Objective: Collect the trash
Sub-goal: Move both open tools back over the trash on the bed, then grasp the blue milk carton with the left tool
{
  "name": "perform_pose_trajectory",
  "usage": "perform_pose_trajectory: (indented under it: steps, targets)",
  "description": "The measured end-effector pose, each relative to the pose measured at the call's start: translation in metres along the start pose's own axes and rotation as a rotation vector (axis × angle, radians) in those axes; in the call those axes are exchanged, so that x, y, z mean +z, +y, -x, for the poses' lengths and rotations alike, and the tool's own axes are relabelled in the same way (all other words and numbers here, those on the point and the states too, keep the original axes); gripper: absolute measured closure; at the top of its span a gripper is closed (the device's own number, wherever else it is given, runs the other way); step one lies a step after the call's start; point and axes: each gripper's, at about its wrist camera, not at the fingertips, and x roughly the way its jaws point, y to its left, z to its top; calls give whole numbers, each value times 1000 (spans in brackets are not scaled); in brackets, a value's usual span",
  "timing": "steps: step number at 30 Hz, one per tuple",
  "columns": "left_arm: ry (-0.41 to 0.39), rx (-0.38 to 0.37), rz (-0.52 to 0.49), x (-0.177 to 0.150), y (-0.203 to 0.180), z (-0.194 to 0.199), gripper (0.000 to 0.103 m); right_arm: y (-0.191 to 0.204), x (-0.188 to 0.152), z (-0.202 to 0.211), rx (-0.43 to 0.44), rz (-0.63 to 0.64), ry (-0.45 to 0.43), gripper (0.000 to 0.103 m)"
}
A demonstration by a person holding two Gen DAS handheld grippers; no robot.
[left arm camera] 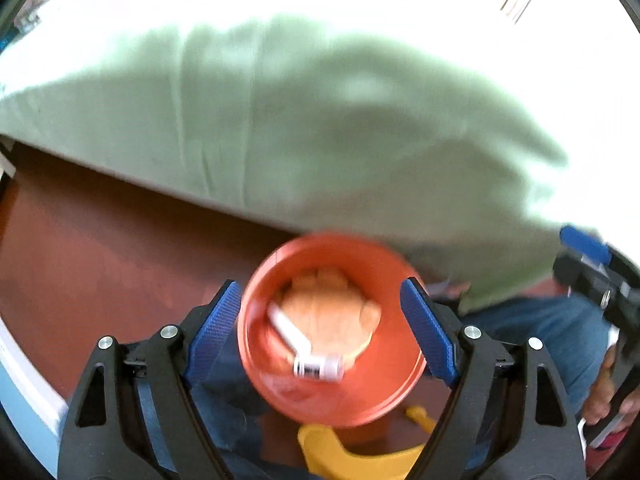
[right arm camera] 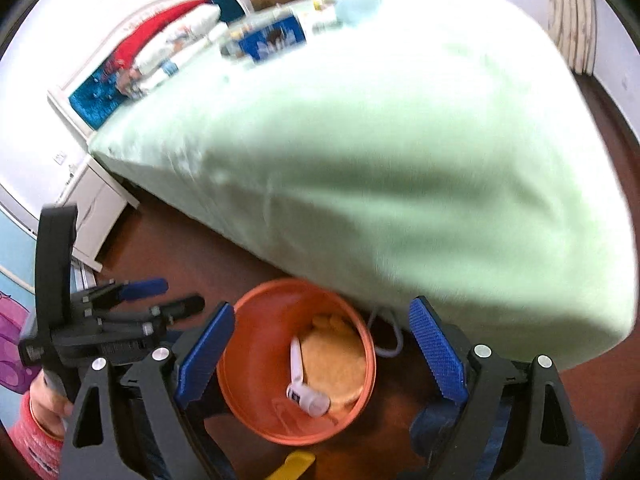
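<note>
An orange bin (left arm camera: 276, 392) stands on the brown floor beside the bed; it also shows in the right wrist view (right arm camera: 248, 392). Inside lie a crumpled pale-orange wad (left arm camera: 332, 312) (right arm camera: 332, 364) and a small white bottle (left arm camera: 320, 367) (right arm camera: 308, 398) with a white strip. My left gripper (left arm camera: 322, 330) is open above the bin, holding nothing. My right gripper (right arm camera: 322, 354) is open above the same bin, holding nothing. The left gripper's body (right arm camera: 112, 320) shows at the left of the right wrist view. The right gripper (left arm camera: 600, 272) shows at the right edge of the left wrist view.
A bed with a pale green sheet (right arm camera: 400, 140) fills the space behind the bin. A yellow object (left arm camera: 352, 456) lies on the floor in front of the bin. A white nightstand (right arm camera: 96, 208) and pillows (right arm camera: 172, 48) sit at the far left. A white cord (right arm camera: 388, 336) hangs near the bed.
</note>
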Motion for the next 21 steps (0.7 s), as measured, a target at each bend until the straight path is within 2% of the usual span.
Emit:
perform_pose_trajectory:
  steps: [2, 7, 11, 17, 21]
  targets:
    - [-53, -1, 6, 16, 1, 11, 17, 3, 5, 12, 0, 14, -37, 14]
    - [-176, -34, 51, 71, 1, 32, 16, 10, 12, 34, -4, 55, -108, 13]
    - [-229, -80, 45, 115, -9, 39, 16, 13, 14, 45, -1, 76, -144, 12]
    - [-320, -110, 53, 197, -23, 29, 16, 12, 14, 46, 19, 75, -160, 12]
    - [-337, -124, 47, 236, -19, 12, 16, 8, 11, 43, 22, 72, -154, 12]
